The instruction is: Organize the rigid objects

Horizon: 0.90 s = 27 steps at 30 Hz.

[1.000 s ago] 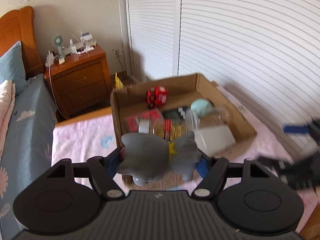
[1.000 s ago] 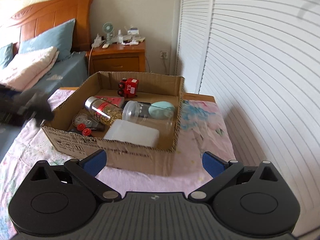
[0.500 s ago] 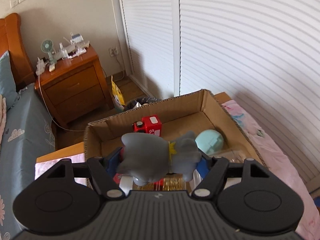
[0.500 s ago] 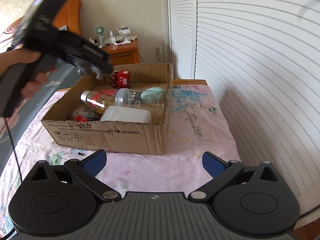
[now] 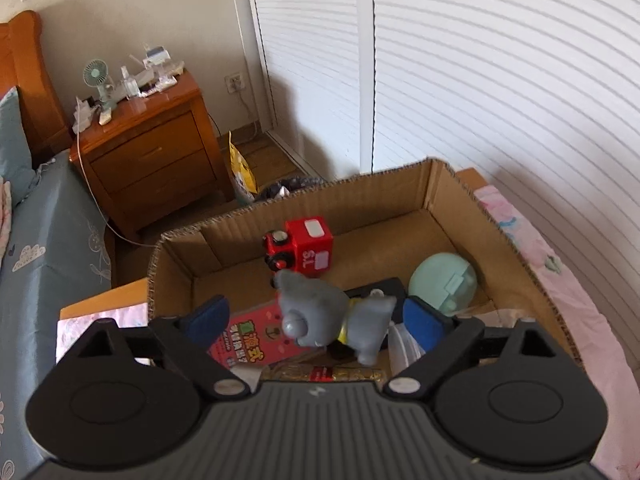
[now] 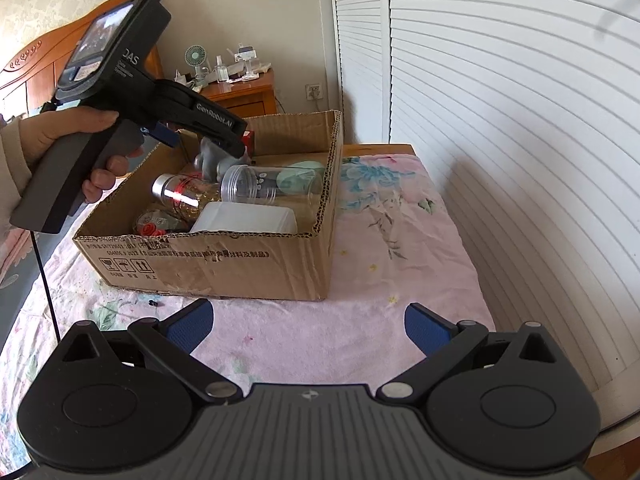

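In the left wrist view the left gripper (image 5: 316, 316) is hanging over the cardboard box (image 5: 516, 256) with its jaws standing wide — they have just been opening, and the grey elephant toy (image 5: 332, 316) is sitting between the blue pads (image 5: 210, 314) without either pad pressing on it, so it is probably dropping into the box. It is tipping toward the red toy truck (image 5: 304, 248) at the far wall and is hovering over the pink packet (image 5: 256, 332); the risk is that it is landing on the round mint-green case (image 5: 444, 284) or the dark item beside it, bouncing and settling crooked. What it will come to rest on is hard to say, since the gripper body is covering the near half of the box. In the right wrist view the right gripper (image 6: 308, 326) is waiting over the pink floral bedspread (image 6: 384, 216) with its jaws apart and nothing between them, near the box's front wall. From here the left gripper (image 6: 224, 136), held by a hand (image 6: 68, 132), is hiding most of the toy, so only a grey part is showing behind the clear plastic jar (image 6: 272, 186). The gold-filled jar (image 6: 184, 196) and the white container (image 6: 248, 220) are crowding the near side — a rolling jar could shift when the toy lands. The items in the near left corner are too obscured to name.
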Each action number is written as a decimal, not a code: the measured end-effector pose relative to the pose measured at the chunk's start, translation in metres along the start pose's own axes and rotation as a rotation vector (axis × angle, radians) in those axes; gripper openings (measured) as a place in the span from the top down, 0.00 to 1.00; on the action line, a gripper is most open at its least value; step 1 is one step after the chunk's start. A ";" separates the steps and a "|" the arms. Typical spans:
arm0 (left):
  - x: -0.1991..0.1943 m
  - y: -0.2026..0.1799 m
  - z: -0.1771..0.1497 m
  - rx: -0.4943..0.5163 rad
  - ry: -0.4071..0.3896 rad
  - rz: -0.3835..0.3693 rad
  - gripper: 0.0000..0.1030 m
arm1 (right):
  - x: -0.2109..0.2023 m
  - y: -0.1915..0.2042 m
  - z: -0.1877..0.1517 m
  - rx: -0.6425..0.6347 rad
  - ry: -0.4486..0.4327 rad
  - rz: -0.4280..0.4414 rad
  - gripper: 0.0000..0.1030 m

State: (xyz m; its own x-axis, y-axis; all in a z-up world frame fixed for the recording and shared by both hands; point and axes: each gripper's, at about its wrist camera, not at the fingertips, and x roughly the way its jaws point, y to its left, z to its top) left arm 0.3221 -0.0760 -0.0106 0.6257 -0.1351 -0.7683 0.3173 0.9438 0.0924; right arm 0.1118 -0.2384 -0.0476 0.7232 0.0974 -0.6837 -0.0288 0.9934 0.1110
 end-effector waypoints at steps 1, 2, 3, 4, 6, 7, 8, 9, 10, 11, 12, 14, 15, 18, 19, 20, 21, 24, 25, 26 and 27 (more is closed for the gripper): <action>-0.003 0.001 0.001 -0.001 -0.007 -0.003 0.09 | -0.001 0.001 0.000 -0.001 -0.002 0.001 0.00; -0.008 0.001 0.001 -0.005 -0.017 -0.004 0.09 | -0.001 0.002 0.001 -0.001 -0.004 0.001 0.00; -0.014 0.002 0.000 -0.009 -0.025 -0.003 0.09 | -0.002 0.003 0.001 -0.003 -0.006 -0.001 0.00; -0.020 0.003 -0.001 -0.011 -0.034 -0.002 0.09 | -0.004 0.004 0.002 -0.006 -0.007 -0.005 0.00; -0.037 0.003 -0.005 -0.010 -0.058 -0.003 0.09 | -0.006 0.006 0.003 -0.007 -0.009 -0.016 0.00; -0.047 0.003 -0.009 -0.010 -0.073 -0.001 0.09 | -0.008 0.007 0.004 -0.006 -0.011 -0.021 0.00; -0.058 0.004 -0.014 -0.010 -0.093 -0.001 0.08 | -0.010 0.008 0.005 -0.004 -0.013 -0.026 0.00; -0.069 0.003 -0.019 -0.008 -0.109 -0.001 0.07 | -0.012 0.008 0.007 -0.001 -0.016 -0.030 0.00; -0.079 0.003 -0.025 -0.007 -0.124 0.002 0.05 | -0.014 0.009 0.009 0.002 -0.017 -0.038 0.00; -0.090 0.003 -0.032 -0.008 -0.142 0.008 0.03 | -0.015 0.010 0.011 0.004 -0.015 -0.047 0.00; -0.101 0.003 -0.041 -0.018 -0.158 0.020 0.03 | -0.016 0.011 0.013 0.006 -0.011 -0.061 0.00; -0.118 0.002 -0.060 -0.037 -0.171 0.048 0.03 | -0.018 0.014 0.017 0.010 -0.007 -0.087 0.00; -0.126 0.002 -0.071 -0.056 -0.174 0.065 0.03 | -0.019 0.015 0.018 0.012 -0.004 -0.093 0.00; -0.139 0.001 -0.098 -0.124 -0.156 0.105 0.02 | -0.020 0.022 0.024 0.008 0.003 -0.112 0.00; -0.142 0.001 -0.105 -0.144 -0.151 0.113 0.03 | -0.021 0.026 0.027 0.002 0.003 -0.121 0.00; -0.145 0.000 -0.113 -0.160 -0.148 0.115 0.03 | -0.023 0.030 0.029 -0.005 0.000 -0.125 0.00; -0.148 0.000 -0.120 -0.175 -0.143 0.116 0.03 | -0.025 0.034 0.030 -0.013 -0.001 -0.128 0.00; -0.155 -0.002 -0.136 -0.214 -0.128 0.126 0.03 | -0.031 0.046 0.031 -0.032 -0.006 -0.136 0.00; -0.156 -0.002 -0.139 -0.223 -0.127 0.133 0.03 | -0.033 0.049 0.030 -0.039 -0.006 -0.142 0.00; -0.160 -0.001 -0.144 -0.230 -0.126 0.143 0.03 | -0.034 0.053 0.030 -0.044 -0.005 -0.146 0.00; -0.164 -0.001 -0.148 -0.233 -0.127 0.151 0.03 | -0.036 0.056 0.029 -0.047 -0.002 -0.149 0.00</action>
State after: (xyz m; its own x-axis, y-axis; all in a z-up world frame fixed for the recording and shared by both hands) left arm 0.1136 -0.0106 0.0213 0.7424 -0.0112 -0.6699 0.0516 0.9978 0.0405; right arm 0.1043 -0.1883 0.0039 0.7231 -0.0518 -0.6888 0.0466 0.9986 -0.0261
